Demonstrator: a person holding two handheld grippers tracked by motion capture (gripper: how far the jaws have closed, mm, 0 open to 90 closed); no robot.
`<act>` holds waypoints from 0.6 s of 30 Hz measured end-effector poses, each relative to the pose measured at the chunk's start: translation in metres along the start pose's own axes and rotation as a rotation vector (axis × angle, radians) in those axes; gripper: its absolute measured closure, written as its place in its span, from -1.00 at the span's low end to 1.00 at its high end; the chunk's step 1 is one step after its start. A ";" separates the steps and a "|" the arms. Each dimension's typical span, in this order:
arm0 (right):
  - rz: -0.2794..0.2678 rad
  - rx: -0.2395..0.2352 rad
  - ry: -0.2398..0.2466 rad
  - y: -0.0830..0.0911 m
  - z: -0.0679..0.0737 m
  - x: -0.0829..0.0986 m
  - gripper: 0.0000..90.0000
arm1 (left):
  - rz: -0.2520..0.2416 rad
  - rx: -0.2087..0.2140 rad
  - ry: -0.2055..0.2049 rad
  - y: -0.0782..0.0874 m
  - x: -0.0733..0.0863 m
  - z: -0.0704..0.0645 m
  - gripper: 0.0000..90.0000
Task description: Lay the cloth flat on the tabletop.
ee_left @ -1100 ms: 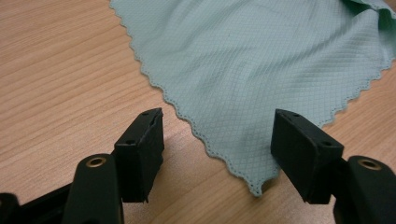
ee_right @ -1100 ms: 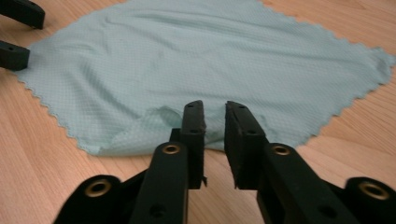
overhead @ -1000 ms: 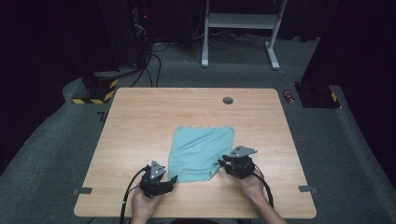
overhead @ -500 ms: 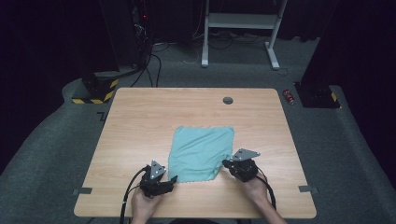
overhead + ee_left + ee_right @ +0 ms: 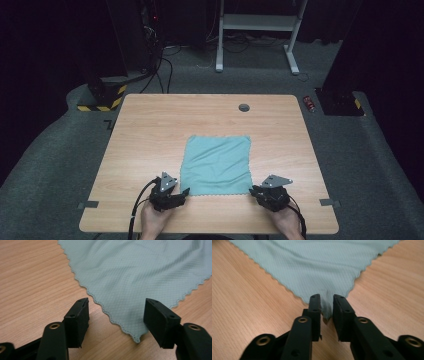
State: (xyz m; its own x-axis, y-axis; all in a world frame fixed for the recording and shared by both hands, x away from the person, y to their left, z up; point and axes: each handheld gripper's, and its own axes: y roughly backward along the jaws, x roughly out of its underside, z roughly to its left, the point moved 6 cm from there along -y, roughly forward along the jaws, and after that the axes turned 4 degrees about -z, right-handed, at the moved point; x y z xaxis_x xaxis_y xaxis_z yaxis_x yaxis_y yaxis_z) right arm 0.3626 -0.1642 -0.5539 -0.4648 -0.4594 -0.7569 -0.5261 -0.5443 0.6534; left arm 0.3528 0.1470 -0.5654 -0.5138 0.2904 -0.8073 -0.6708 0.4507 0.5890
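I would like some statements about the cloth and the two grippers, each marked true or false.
1. The cloth lies spread flat on the table. True.
2. The left gripper is shut on a cloth corner. False: its jaws stand wide open around the corner.
3. The right gripper has its jaws nearly closed on a corner. True.
4. The cloth is red. False: it is light teal.
5. A mug stands on the table. False: there is none.
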 end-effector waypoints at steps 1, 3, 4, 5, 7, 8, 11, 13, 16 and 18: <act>-0.012 0.003 -0.003 0.002 0.001 -0.003 0.66 | -0.003 0.002 0.000 0.001 0.000 0.000 -0.12; -0.039 0.012 0.007 0.003 0.001 -0.009 0.67 | -0.004 -0.001 -0.001 0.002 0.001 -0.001 -0.08; -0.045 0.014 0.012 0.003 0.001 -0.012 0.67 | -0.003 -0.003 -0.006 0.003 0.001 -0.002 -0.05; -0.047 0.013 0.017 0.001 0.001 -0.014 0.68 | -0.005 -0.004 -0.008 0.004 0.001 -0.003 -0.02; -0.043 0.011 0.029 -0.003 0.002 -0.016 0.70 | -0.010 -0.015 -0.014 0.008 0.001 -0.002 0.05; -0.041 0.009 0.030 -0.006 0.002 -0.017 0.70 | -0.009 -0.025 -0.013 0.009 0.001 0.000 0.08; -0.036 0.007 0.039 -0.011 0.002 -0.019 0.72 | -0.003 -0.042 0.025 0.014 0.001 0.010 0.12; -0.037 0.010 0.044 -0.014 0.002 -0.021 0.72 | -0.007 -0.041 0.056 0.018 0.000 0.015 0.14; -0.034 0.008 0.047 -0.016 0.003 -0.022 0.73 | -0.008 -0.025 0.044 0.019 -0.002 0.013 0.15; -0.031 0.006 0.053 -0.018 0.003 -0.022 0.73 | -0.005 -0.013 0.030 0.017 -0.003 0.007 0.14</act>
State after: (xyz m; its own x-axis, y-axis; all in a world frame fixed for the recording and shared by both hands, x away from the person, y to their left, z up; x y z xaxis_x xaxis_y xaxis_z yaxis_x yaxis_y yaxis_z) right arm 0.3801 -0.1426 -0.5487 -0.4101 -0.4786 -0.7764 -0.5441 -0.5548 0.6294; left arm 0.3474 0.1598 -0.5531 -0.5261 0.2627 -0.8088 -0.6803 0.4406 0.5857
